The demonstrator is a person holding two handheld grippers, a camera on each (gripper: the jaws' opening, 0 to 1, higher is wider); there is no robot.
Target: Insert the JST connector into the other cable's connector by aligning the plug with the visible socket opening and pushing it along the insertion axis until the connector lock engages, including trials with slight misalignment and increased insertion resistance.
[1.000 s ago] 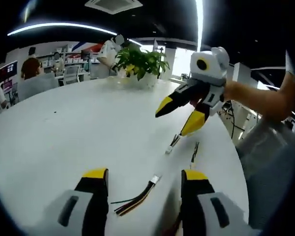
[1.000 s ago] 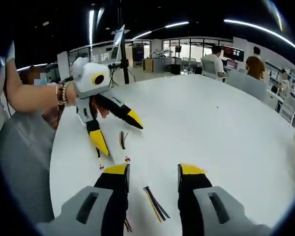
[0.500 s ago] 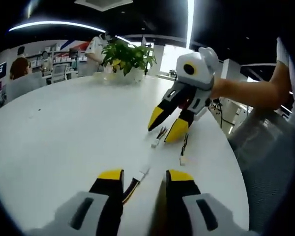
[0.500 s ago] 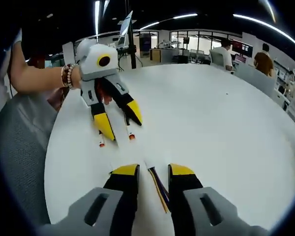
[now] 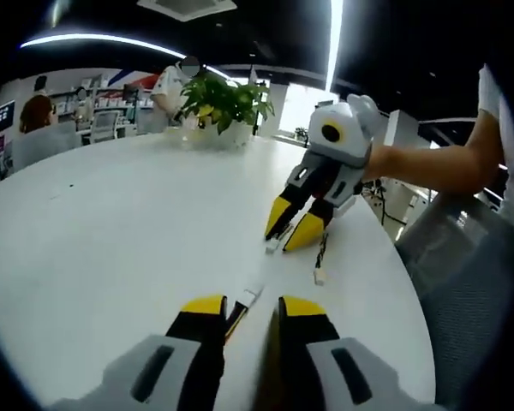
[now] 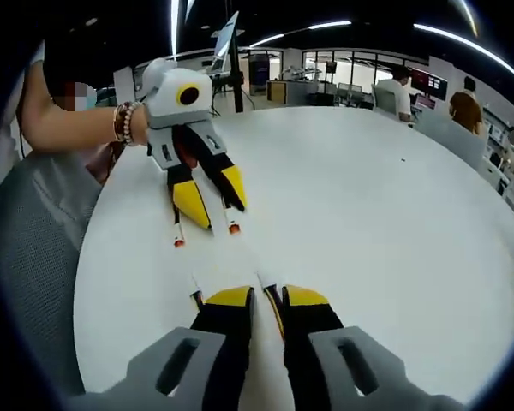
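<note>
We have brought both pairs of jaws in around our cables over the last second. In the left gripper view the left gripper point(image 5: 250, 310) now has its yellow tips nearly together on the near cable point(image 5: 236, 313), whose white connector point(image 5: 250, 296) pokes out just beyond them toward the far side; a second ago the same jaws stood wide apart with the cable lying loose between them. Farther off and to the right, the right gripper point(image 5: 293, 229) has narrowed too, its tips down at the white table point(image 5: 111, 223) over a second connector point(image 5: 272, 247), while a third lead point(image 5: 319, 261) lies free just right of it.

In the right gripper view the right gripper point(image 6: 266, 296) has likewise drawn in, the jaws almost touching on the dark and yellow wires point(image 6: 276, 308) that run between them. We judge both grips to be seated or very close to it, though we cannot confirm full contact. That puts us at the end of pickup; lifting and facing plug to socket is not yet begun.
</note>
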